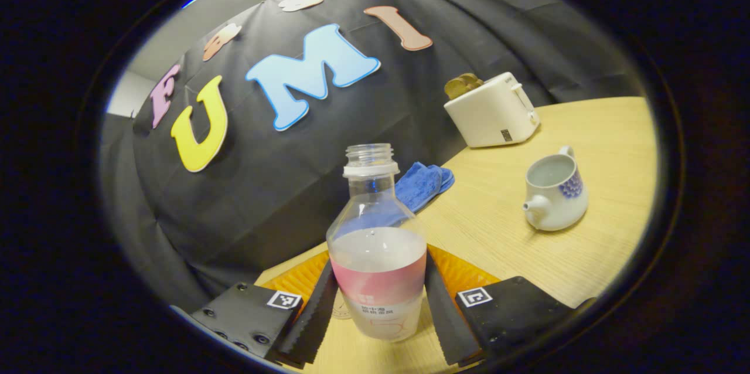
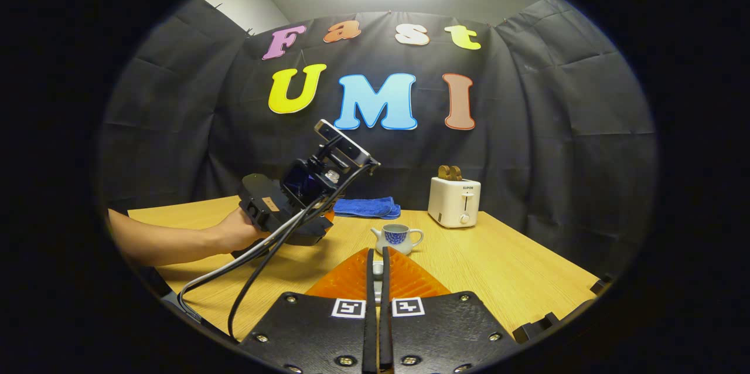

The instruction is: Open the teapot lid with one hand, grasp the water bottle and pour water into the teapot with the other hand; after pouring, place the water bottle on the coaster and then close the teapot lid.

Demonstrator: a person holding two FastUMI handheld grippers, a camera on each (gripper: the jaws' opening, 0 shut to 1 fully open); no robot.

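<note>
A pale wood-grain tabletop (image 2: 515, 268) fills the booth, backed by black cloth walls under a bright ceiling light. At the back of the tabletop sit a cream toaster (image 2: 454, 201) with slices of toast in its slots and a folded blue towel (image 2: 368, 207). The teapot (image 1: 554, 191), white with a blue pattern on its side, stands lidless near the toaster, its spout toward the camera in the left gripper view and its interior looking pale and empty. The water bottle (image 1: 378, 251) is clear plastic, uncapped, with a pink-and-white label band and water reaching roughly to the shoulder; it stands upright between the left gripper (image 1: 379, 312) jaws, which are spread wide, each finger close beside the bottle, though whether they press on it cannot be told. The bottle's base rests over a faint round mark on the tabletop, possibly the coaster. In the right gripper view a hand (image 2: 237, 232) holds the left gripper above the tabletop, cables trailing. The right gripper (image 2: 378, 271) jaws are nearly closed on a small white object, apparently the teapot lid (image 2: 378, 270).
</note>
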